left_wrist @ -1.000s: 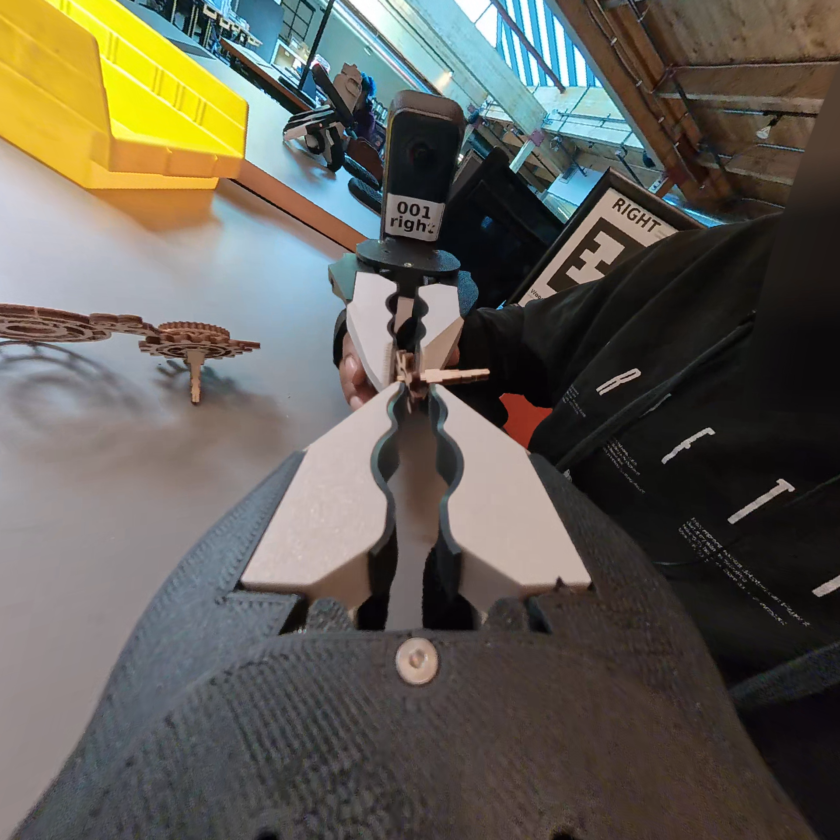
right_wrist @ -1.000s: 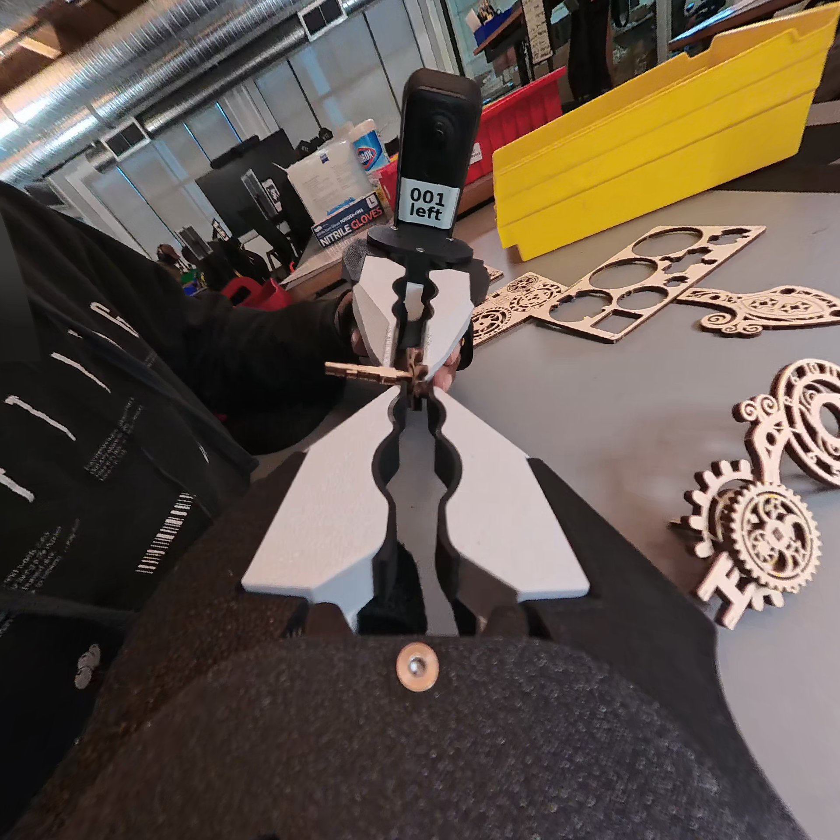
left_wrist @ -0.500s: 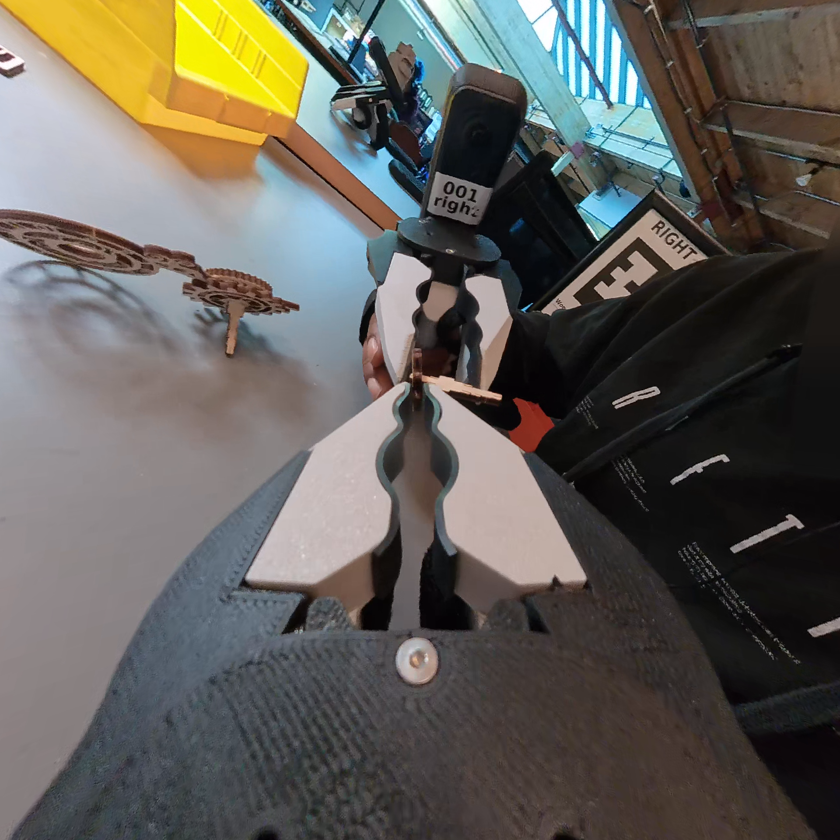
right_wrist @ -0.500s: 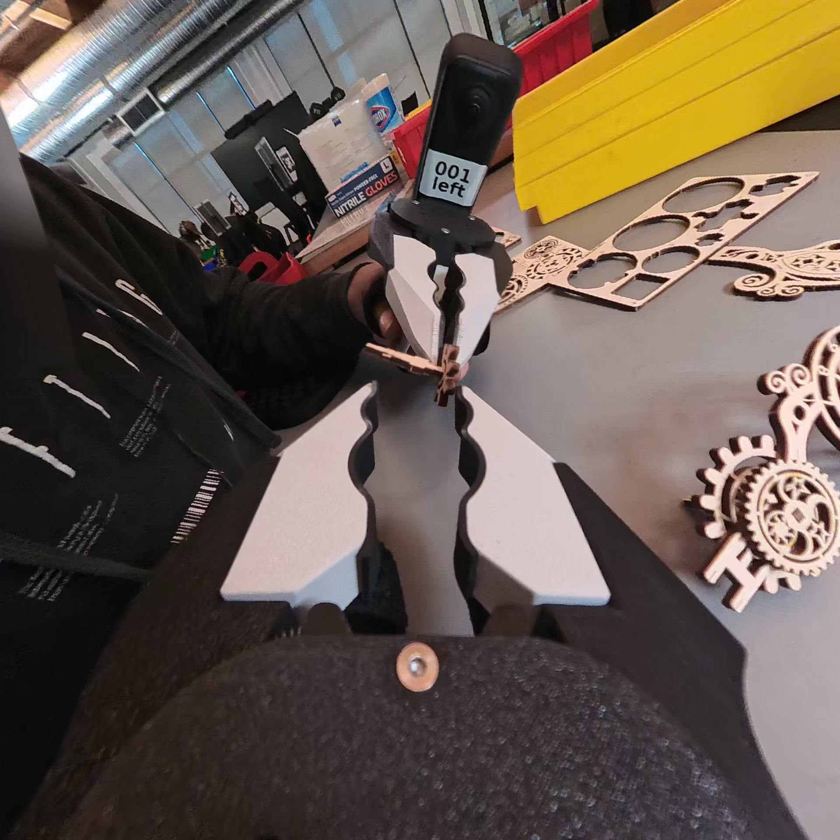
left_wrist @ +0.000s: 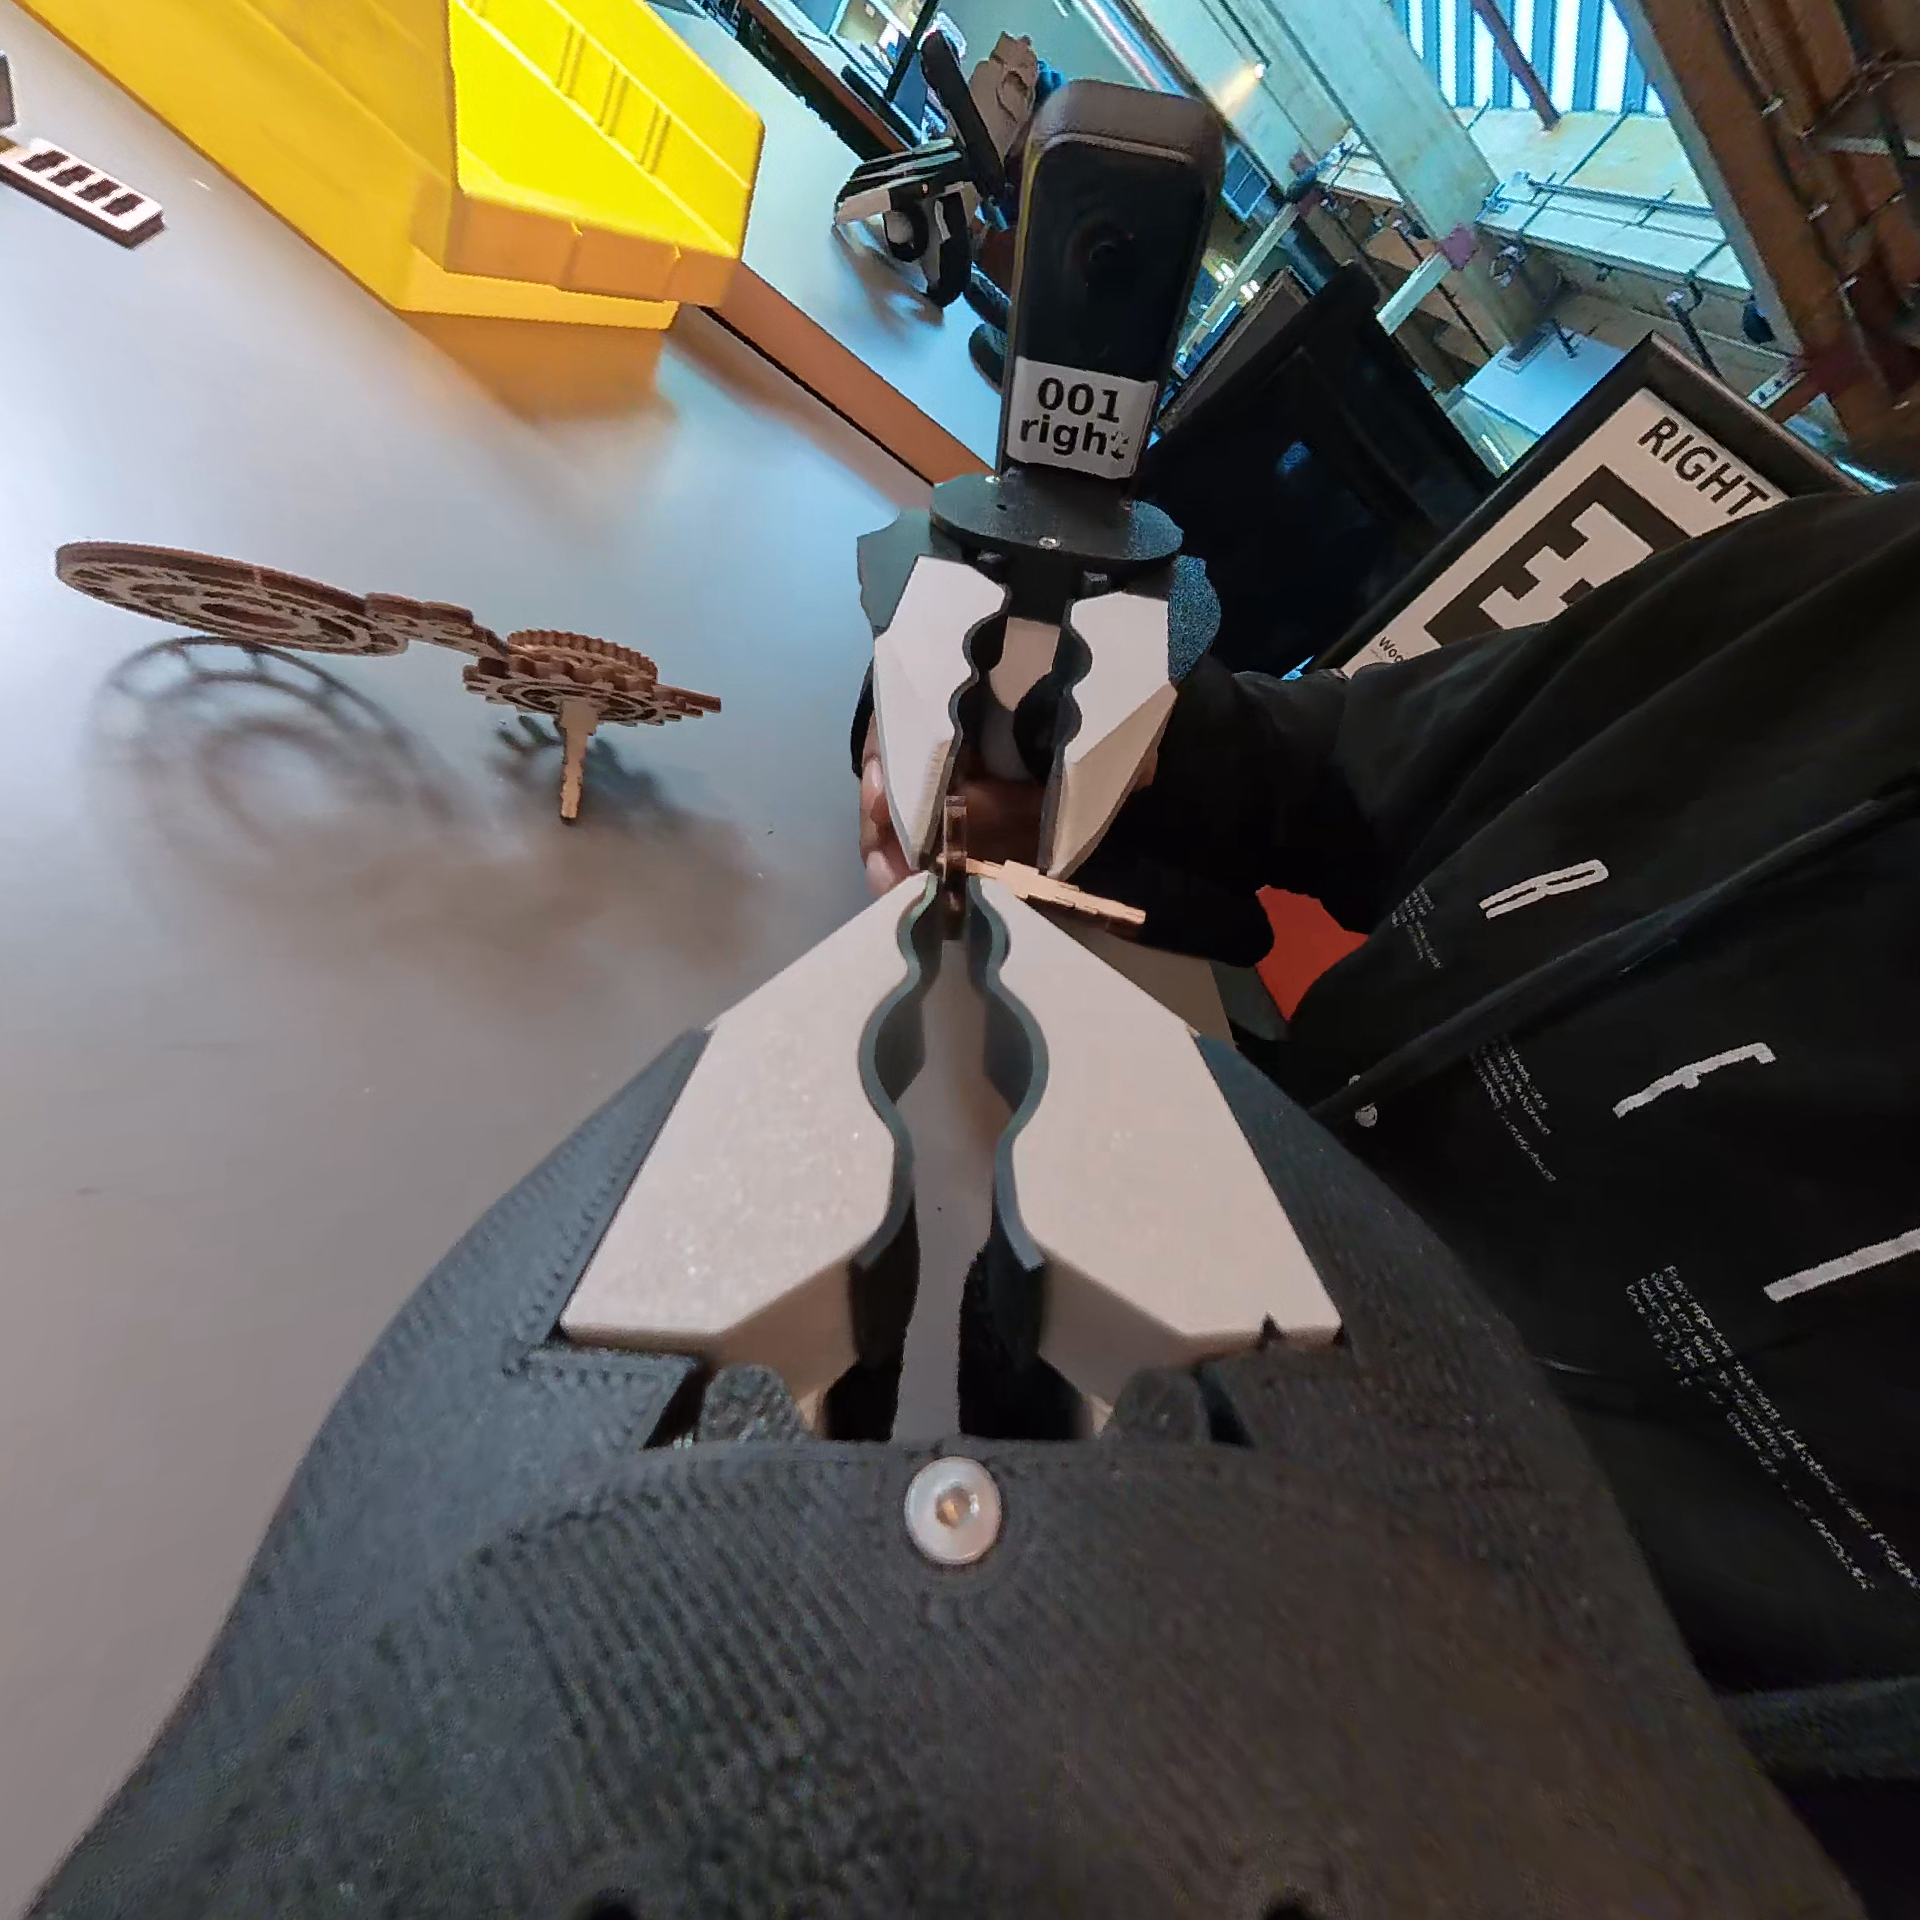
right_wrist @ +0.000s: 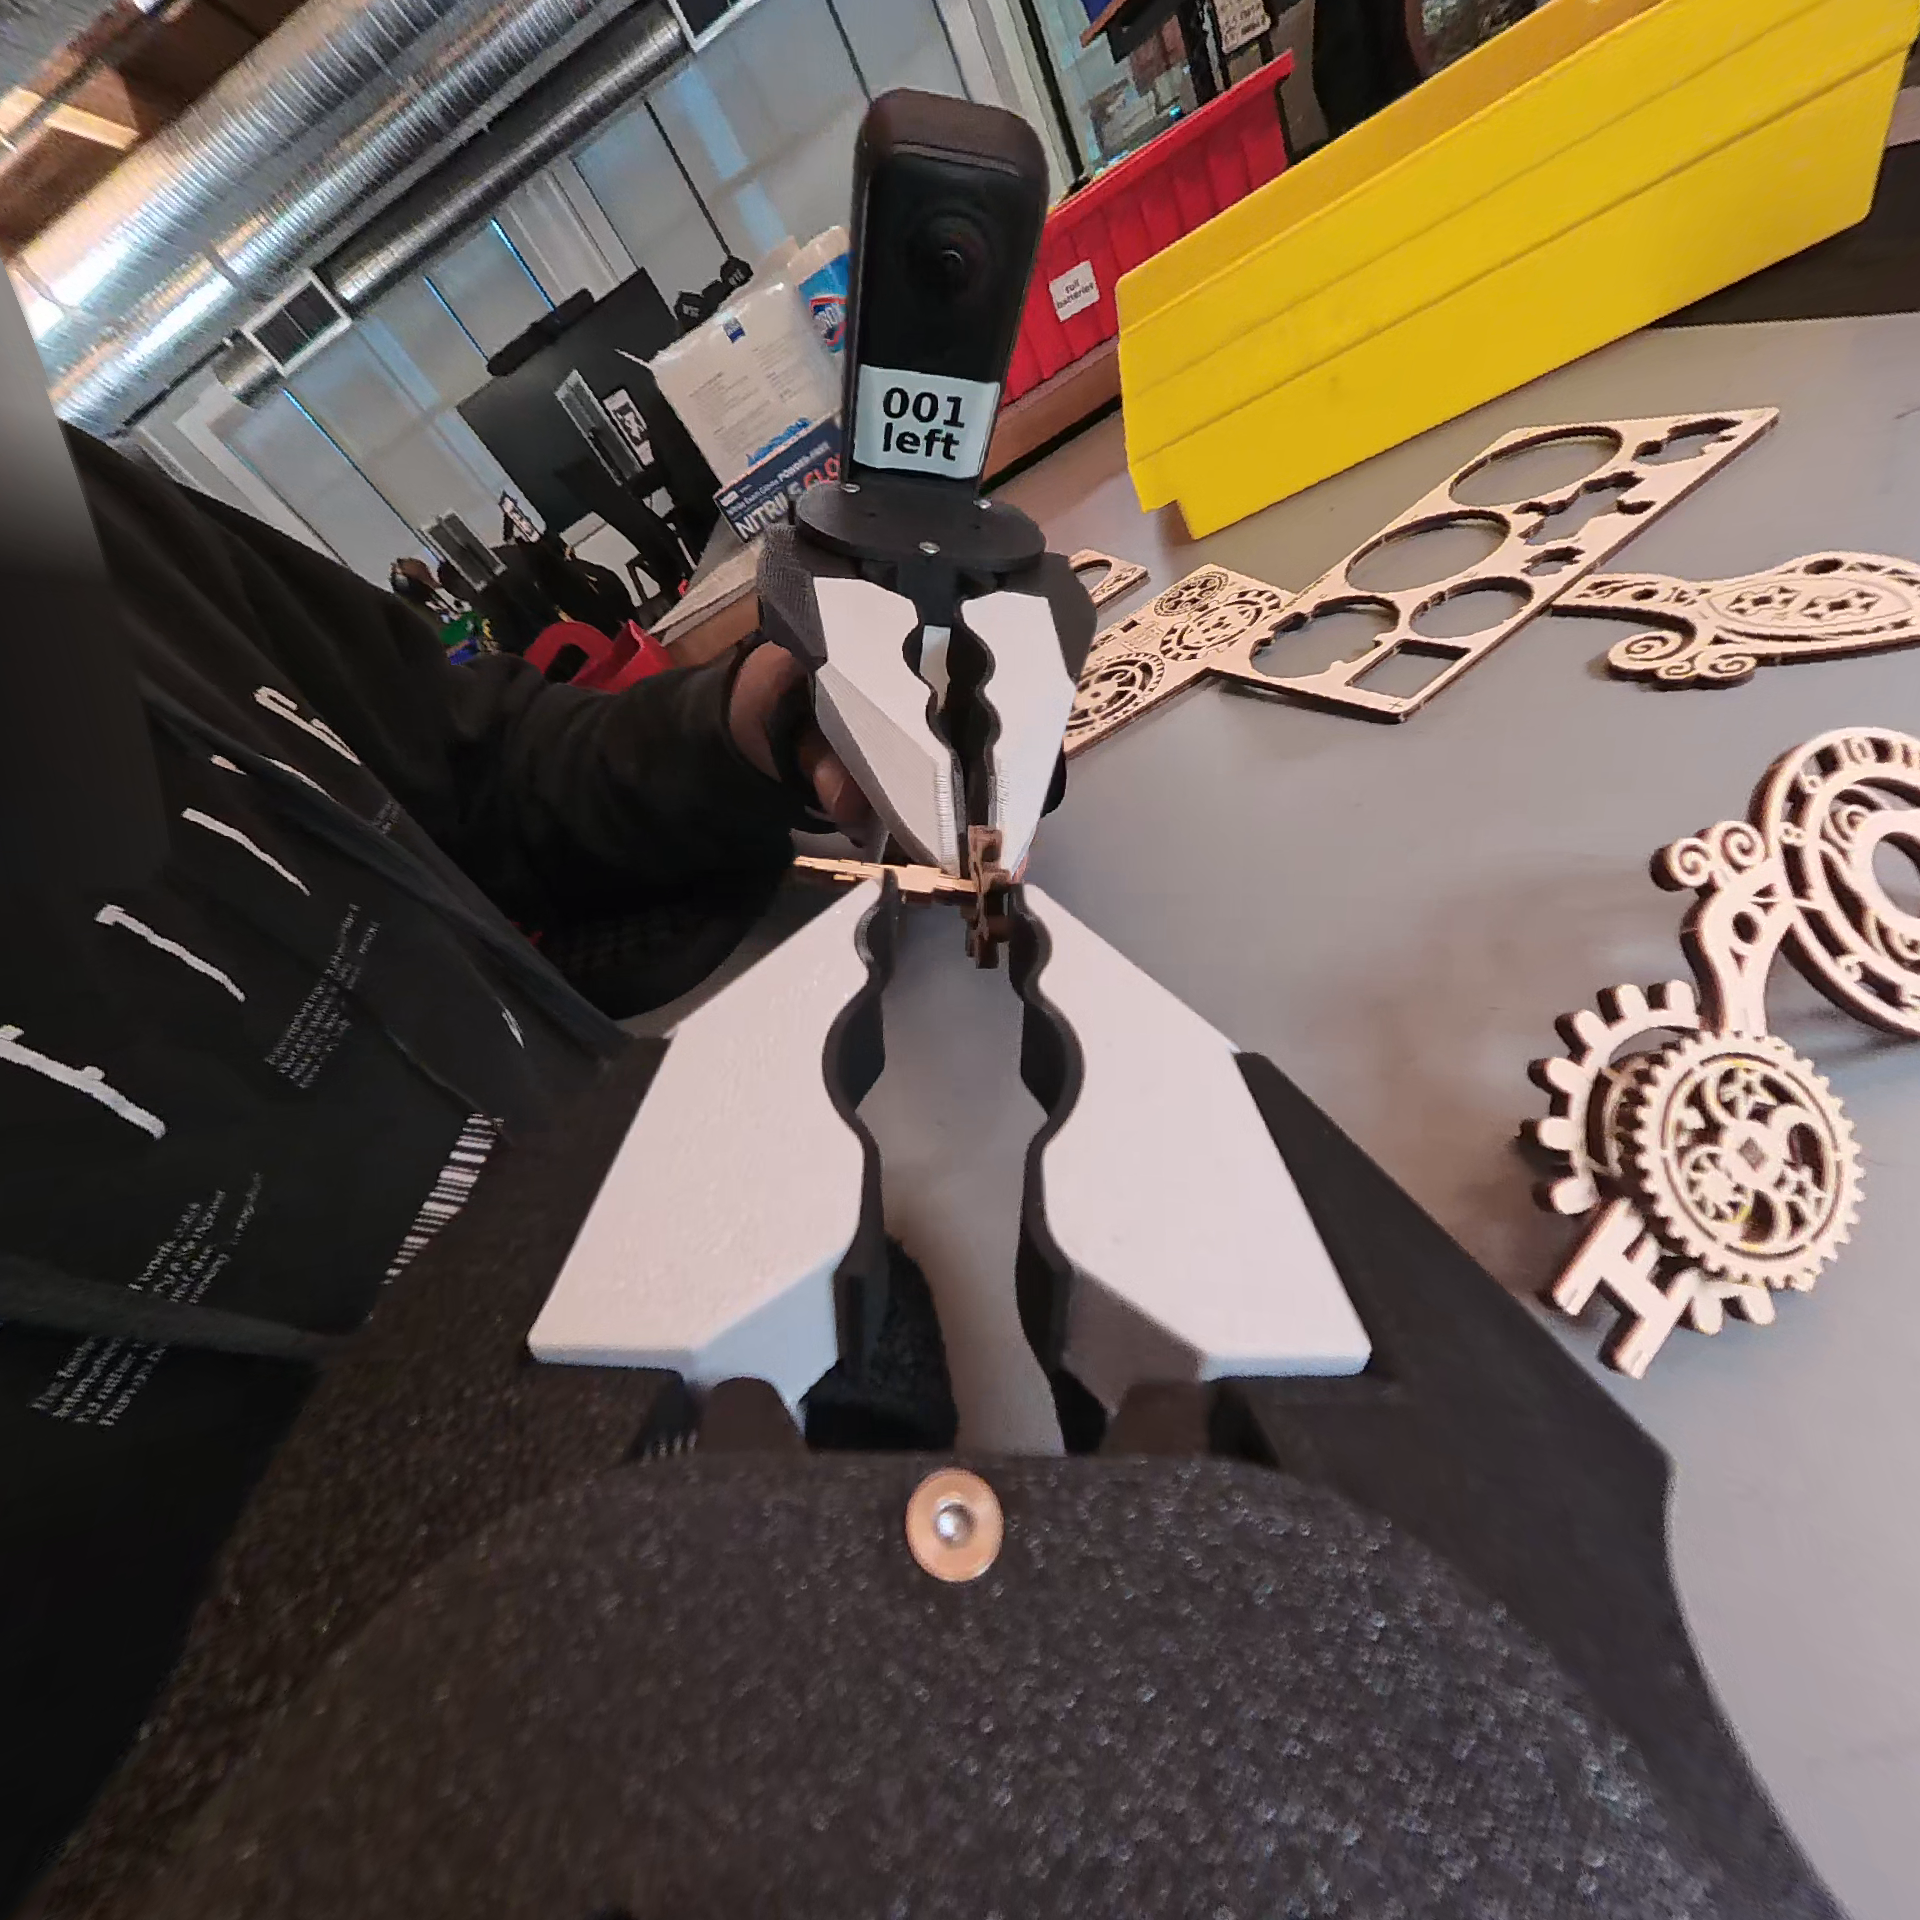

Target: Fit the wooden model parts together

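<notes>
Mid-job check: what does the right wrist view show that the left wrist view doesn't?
Only the right wrist view: the cut-out wooden sheet with round holes, the ornate scroll piece, the red bin and the left gripper head-on, shut on the small wooden part.

Only the left wrist view: the right gripper head-on, open, and a framed marker board.

Both: the grey table, the yellow bin, the gear assembly and the notched wooden stick.

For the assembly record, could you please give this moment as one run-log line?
stage: mid-air fitting | left gripper: shut on small notched wooden cross-piece | right gripper: open around it | flat wooden key-shaped pin: crossing it
</notes>
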`<state>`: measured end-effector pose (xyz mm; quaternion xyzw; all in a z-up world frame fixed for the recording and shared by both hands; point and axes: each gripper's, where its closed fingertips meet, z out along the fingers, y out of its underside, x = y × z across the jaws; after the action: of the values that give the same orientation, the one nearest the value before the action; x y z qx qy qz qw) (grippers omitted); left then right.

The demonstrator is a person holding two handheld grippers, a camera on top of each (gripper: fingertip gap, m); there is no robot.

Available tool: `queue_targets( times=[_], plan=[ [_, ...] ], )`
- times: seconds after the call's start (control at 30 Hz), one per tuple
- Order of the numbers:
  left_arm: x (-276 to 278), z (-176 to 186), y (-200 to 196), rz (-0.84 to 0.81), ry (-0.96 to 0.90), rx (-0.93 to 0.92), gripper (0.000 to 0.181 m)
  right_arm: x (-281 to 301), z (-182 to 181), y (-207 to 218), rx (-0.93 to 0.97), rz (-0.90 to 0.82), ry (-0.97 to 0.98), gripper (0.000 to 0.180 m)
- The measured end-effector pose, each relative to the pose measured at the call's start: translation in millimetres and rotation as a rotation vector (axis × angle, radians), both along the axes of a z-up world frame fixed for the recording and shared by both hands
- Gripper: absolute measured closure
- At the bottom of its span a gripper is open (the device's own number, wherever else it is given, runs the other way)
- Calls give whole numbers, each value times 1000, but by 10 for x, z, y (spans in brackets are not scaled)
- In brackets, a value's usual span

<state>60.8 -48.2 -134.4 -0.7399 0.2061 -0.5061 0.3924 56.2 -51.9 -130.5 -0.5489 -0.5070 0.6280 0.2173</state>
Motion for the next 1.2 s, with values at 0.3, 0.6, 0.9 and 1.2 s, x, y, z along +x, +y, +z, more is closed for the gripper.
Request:
queue_targets(
  times=[0.3,0.6,0.9,1.2],
  plan=[
    [-47,32,16,15,8,38,179,3,18,78,101,-74,8,167],
    [-29,56,8,12,20,65,179,21,30,57,80,-63,24,168],
    [-39,55,15,37,37,90,179,9,27,56,84,-95,33,168],
    [-66,9,108,73,-33,-20,179,-1,63,158,211,-151,59,159]
  ],
)
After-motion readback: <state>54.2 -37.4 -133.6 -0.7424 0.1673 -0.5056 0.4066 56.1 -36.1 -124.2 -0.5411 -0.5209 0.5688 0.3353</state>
